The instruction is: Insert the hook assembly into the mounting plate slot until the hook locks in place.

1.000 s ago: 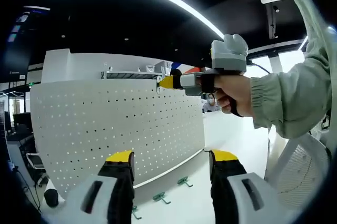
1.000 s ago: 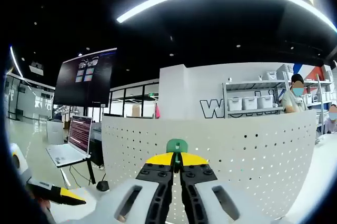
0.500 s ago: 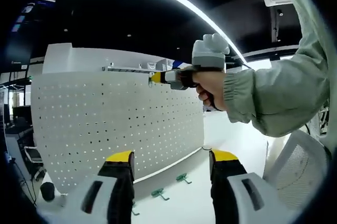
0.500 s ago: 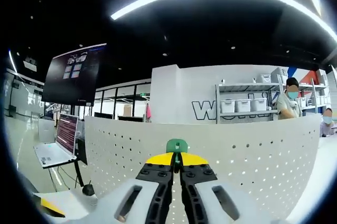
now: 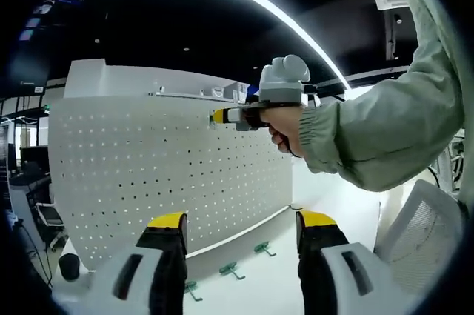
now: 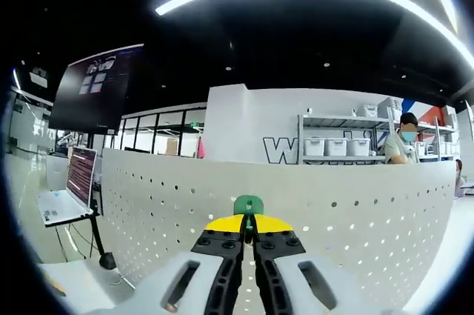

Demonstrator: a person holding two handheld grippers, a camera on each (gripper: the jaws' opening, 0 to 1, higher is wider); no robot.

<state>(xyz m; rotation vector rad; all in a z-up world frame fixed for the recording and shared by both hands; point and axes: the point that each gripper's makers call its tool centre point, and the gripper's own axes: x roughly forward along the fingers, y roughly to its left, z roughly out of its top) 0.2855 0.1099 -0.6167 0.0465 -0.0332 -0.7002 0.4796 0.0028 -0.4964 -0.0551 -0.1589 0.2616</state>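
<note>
White perforated pegboard [image 5: 170, 174] stands upright on a white table [image 5: 259, 285]. Right gripper [image 6: 249, 220], jaws closed on a small green plastic hook [image 6: 249, 203], points straight at the board's top rows, very near. Left gripper [image 5: 241, 237] hangs open and empty, farther back. Spare green hooks [image 5: 231, 269] lie below.

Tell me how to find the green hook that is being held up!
Find the big white pegboard full of holes. Near its top edge, the right gripper has its yellow-tipped jaws shut on a small green hook. Other green hooks lie on the table; this one alone is held up.
</note>
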